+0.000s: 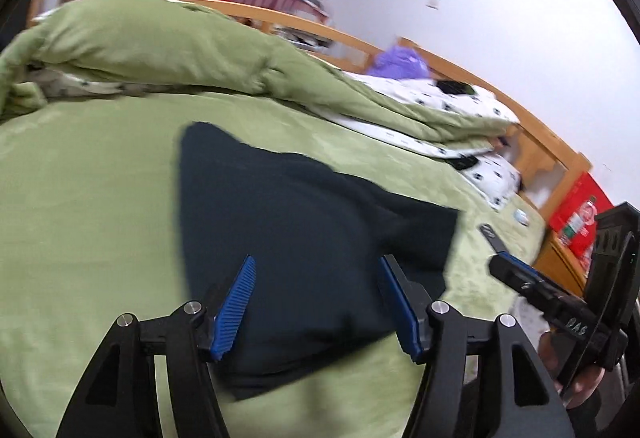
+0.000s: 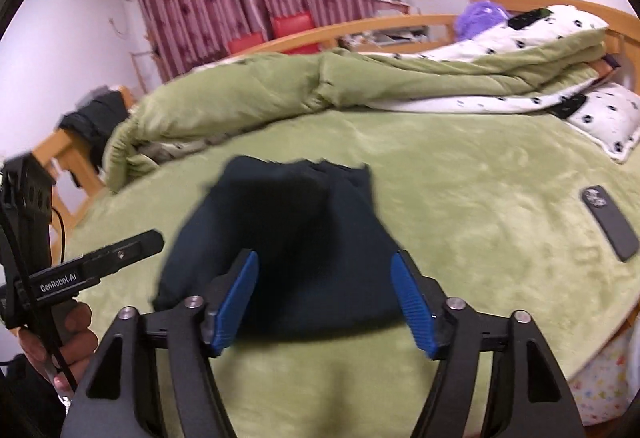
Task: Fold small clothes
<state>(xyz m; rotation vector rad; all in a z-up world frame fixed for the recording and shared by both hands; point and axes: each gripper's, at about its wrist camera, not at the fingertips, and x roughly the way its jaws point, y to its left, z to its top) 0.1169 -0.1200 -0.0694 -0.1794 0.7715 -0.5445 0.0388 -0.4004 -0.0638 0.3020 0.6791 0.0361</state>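
Both grippers hover over the bed, pointing down at the dark navy garment (image 1: pixel 304 238) that lies folded into a compact shape on the green blanket (image 1: pixel 88 206). The left gripper (image 1: pixel 316 266) has its blue-padded jaws spread wide, nothing pinched between them; the cloth sits below and beyond the fingertips, and the pads are not pressing on it. Same story on the other side: the right gripper (image 2: pixel 326 262) stands open too, its ribbed blue pads either side of the garment's near edge, with no hold on the fabric. From the right wrist view the garment (image 2: pixel 288 238) looks like a rounded bundle, its far edge ragged and bunched, and the picture is a little blurred. A dark phone (image 2: pixel 610 222) lies on the blanket off to the right, well apart from the clothing. Behind, a heaped green quilt (image 2: pixel 260 86) runs along the back of the bed, with spotted white pillows (image 2: pixel 600 114) near the wooden bed frame (image 2: pixel 380 24). Each camera catches the other gripper at its edge, held in a hand (image 2: pixel 68 334).
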